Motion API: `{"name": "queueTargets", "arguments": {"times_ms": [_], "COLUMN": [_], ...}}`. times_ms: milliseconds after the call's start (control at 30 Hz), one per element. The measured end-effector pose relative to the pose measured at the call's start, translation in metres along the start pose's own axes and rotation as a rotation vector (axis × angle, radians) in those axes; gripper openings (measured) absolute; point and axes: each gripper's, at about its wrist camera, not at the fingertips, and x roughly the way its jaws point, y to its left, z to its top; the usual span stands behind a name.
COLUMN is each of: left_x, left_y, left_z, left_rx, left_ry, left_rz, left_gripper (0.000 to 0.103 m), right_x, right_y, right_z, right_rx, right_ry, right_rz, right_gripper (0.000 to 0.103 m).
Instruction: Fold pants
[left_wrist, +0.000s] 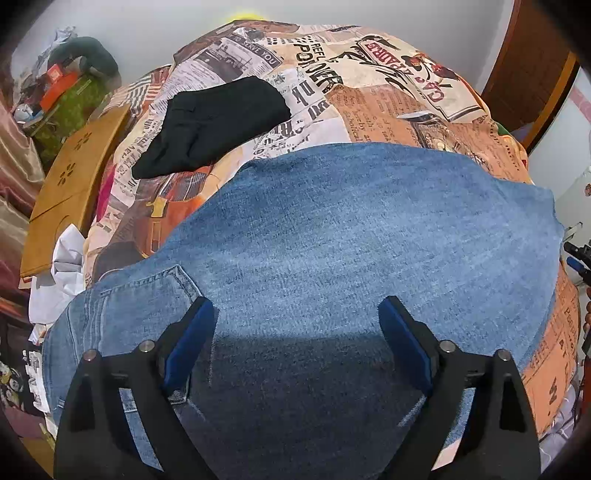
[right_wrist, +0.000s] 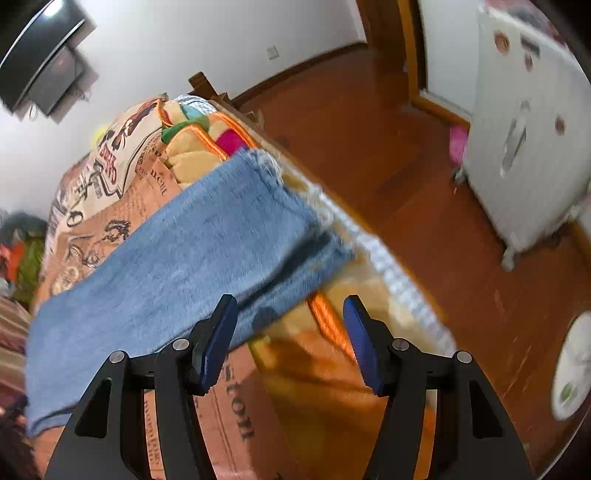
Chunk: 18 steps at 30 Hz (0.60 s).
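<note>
Blue jeans (left_wrist: 351, 236) lie flat on a bed with a newspaper-print cover (left_wrist: 388, 107). Their back pocket (left_wrist: 147, 295) is at the lower left in the left wrist view. My left gripper (left_wrist: 297, 314) is open and empty just above the denim near the waist. In the right wrist view the jeans' leg (right_wrist: 177, 251) runs to a frayed hem (right_wrist: 295, 192) at the bed's edge. My right gripper (right_wrist: 290, 325) is open and empty, hovering by the near edge of the leg. It also shows at the far right of the left wrist view (left_wrist: 580, 258).
A folded black garment (left_wrist: 218, 122) lies on the cover beyond the jeans. A wooden board (left_wrist: 70, 192) and clutter (left_wrist: 62, 92) sit left of the bed. Right of the bed are a wooden floor (right_wrist: 424, 221), a white cabinet (right_wrist: 528, 140) and a door frame (left_wrist: 528, 74).
</note>
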Motion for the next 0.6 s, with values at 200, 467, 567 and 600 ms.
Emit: {"name": "queueTargets", "arguments": {"times_ms": [200, 467, 567, 600], "left_x": [0.001, 0.005, 0.005, 0.005], "left_y": [0.002, 0.002, 0.000, 0.000], "left_z": [0.000, 0.001, 0.002, 0.003], "left_rx": [-0.007, -0.017, -0.015, -0.016], "left_ry": [-0.003, -0.005, -0.007, -0.006], "left_rz": [-0.005, -0.004, -0.001, -0.001], "left_gripper": [0.096, 0.098, 0.098, 0.098], "right_x": [0.015, 0.040, 0.037, 0.035], "right_y": [-0.003, -0.007, -0.005, -0.003], "right_z": [0.010, 0.023, 0.024, 0.024], "right_rx": [0.088, 0.154, 0.135, 0.122], "right_ry": [-0.005, 0.018, 0.001, -0.011], "right_rz": [0.055, 0.112, 0.121, 0.121], "right_gripper": [0.056, 0.059, 0.050, 0.046]}}
